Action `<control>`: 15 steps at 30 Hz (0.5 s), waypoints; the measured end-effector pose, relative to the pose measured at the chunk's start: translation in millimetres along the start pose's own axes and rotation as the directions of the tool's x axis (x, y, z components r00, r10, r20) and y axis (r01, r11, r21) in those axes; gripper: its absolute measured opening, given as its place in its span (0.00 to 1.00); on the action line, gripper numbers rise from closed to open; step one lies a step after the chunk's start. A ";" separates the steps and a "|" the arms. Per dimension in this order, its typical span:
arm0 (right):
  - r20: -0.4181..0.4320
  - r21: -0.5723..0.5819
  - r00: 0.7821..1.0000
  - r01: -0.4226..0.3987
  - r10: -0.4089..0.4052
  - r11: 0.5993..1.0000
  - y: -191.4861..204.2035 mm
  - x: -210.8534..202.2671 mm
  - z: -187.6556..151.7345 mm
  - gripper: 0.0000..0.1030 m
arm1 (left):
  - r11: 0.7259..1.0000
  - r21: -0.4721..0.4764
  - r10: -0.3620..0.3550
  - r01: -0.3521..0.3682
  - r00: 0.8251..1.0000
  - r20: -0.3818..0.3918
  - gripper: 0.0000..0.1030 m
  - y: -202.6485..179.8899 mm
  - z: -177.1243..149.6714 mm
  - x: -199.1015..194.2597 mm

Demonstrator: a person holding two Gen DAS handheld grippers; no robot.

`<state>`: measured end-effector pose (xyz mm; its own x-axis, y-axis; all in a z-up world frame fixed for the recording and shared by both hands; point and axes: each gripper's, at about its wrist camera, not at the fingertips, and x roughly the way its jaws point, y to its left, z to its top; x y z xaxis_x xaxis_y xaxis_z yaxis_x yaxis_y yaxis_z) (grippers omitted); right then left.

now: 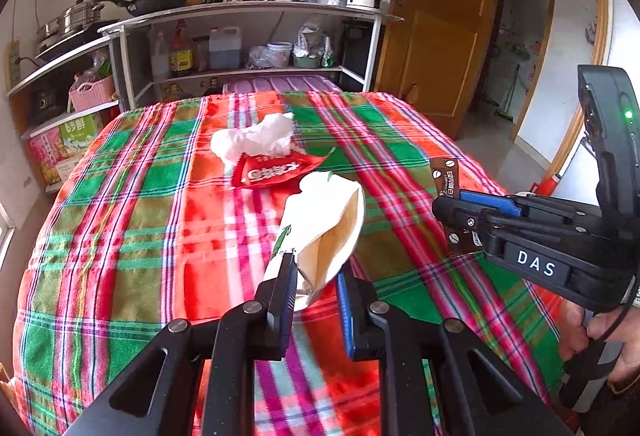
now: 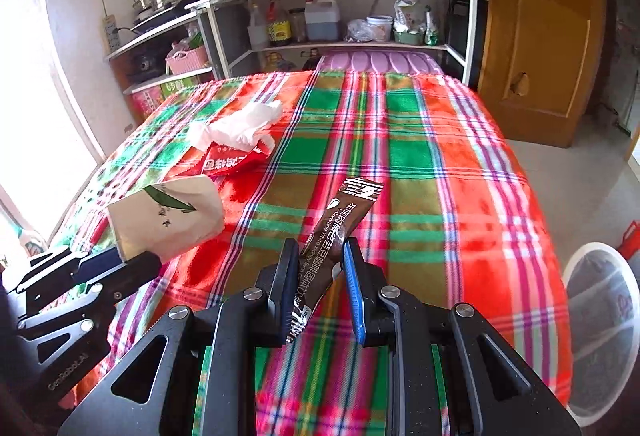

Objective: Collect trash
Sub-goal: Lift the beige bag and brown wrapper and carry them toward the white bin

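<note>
My left gripper is shut on a cream paper packet with a green leaf print and holds it above the plaid tablecloth; the packet also shows in the right wrist view. My right gripper is shut on a brown coffee sachet, also visible in the left wrist view. A crumpled white tissue and a red wrapper lie together on the far middle of the table, also in the right wrist view, tissue and wrapper.
A white bin with a liner stands on the floor at the table's right. Kitchen shelves with bottles, a pan and a kettle stand behind the table. A wooden door is at the back right.
</note>
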<state>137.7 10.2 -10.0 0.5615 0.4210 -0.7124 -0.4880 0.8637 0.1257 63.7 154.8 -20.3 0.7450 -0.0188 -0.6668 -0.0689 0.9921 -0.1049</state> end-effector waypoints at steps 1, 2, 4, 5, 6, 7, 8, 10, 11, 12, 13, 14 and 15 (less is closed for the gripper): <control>0.005 0.005 1.000 0.001 -0.001 1.000 -2.4 -3.9 -1.1 0.23 | 1.000 0.002 -0.004 0.004 1.000 0.003 0.18 -3.2 0.6 -0.9; 0.010 0.008 1.000 0.003 -0.003 1.000 -5.3 -7.3 -0.8 0.23 | 1.000 0.005 -0.013 0.013 1.000 0.003 0.18 -7.2 1.5 -1.7; 0.022 0.015 1.000 0.010 -0.010 1.000 -11.0 -15.7 -3.6 0.23 | 1.000 0.016 -0.022 0.022 1.000 0.010 0.17 -15.7 3.5 -3.3; 0.028 0.018 1.000 0.014 -0.014 1.000 -13.5 -19.6 -4.9 0.22 | 0.999 0.023 -0.026 0.025 1.000 0.014 0.17 -20.1 4.7 -4.1; 0.034 0.024 0.999 0.017 -0.018 1.000 -16.6 -23.8 -6.7 0.23 | 0.999 0.030 -0.032 0.031 0.999 0.017 0.17 -24.1 6.2 -4.8; 0.038 0.032 0.999 0.020 -0.021 0.999 -20.2 -27.1 -8.0 0.23 | 0.999 0.034 -0.038 0.038 0.999 0.023 0.17 -28.4 7.2 -5.6; 0.043 0.041 0.999 0.023 -0.025 0.999 -23.8 -30.3 -9.0 0.23 | 0.998 0.037 -0.044 0.043 0.999 0.027 0.16 -32.0 8.1 -5.8; 0.054 0.060 0.998 0.028 -0.031 0.998 -31.2 -36.9 -11.2 0.23 | 0.998 0.045 -0.055 0.054 0.998 0.028 0.15 -39.5 9.6 -4.9; 0.059 0.064 0.998 0.030 -0.034 0.998 -33.3 -39.5 -11.9 0.23 | 0.997 0.041 -0.060 0.059 0.998 0.033 0.15 -41.4 10.5 -5.4; 0.065 0.070 0.997 0.033 -0.038 0.997 -36.4 -43.0 -12.8 0.23 | 0.997 0.044 -0.071 0.069 0.997 0.037 0.15 -44.3 11.5 -6.3; 0.068 0.072 0.997 0.035 -0.040 0.997 -38.0 -45.9 -14.3 0.23 | 0.996 0.048 -0.075 0.073 0.996 0.040 0.15 -47.0 12.7 -6.6; 0.071 0.074 0.997 0.036 -0.042 0.997 -39.7 -48.2 -15.1 0.22 | 0.996 0.049 -0.076 0.074 0.996 0.046 0.15 -49.2 13.4 -7.7; 0.076 0.077 0.996 0.037 -0.043 0.996 -41.7 -50.7 -16.1 0.23 | 0.996 0.053 -0.078 0.076 0.996 0.050 0.14 -51.6 14.5 -7.9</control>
<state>118.8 -51.6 9.8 0.6311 0.4030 -0.6628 -0.4135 0.8977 0.1522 71.0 105.6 1.0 0.7801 -0.0901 -0.6191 0.0232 0.9931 -0.1154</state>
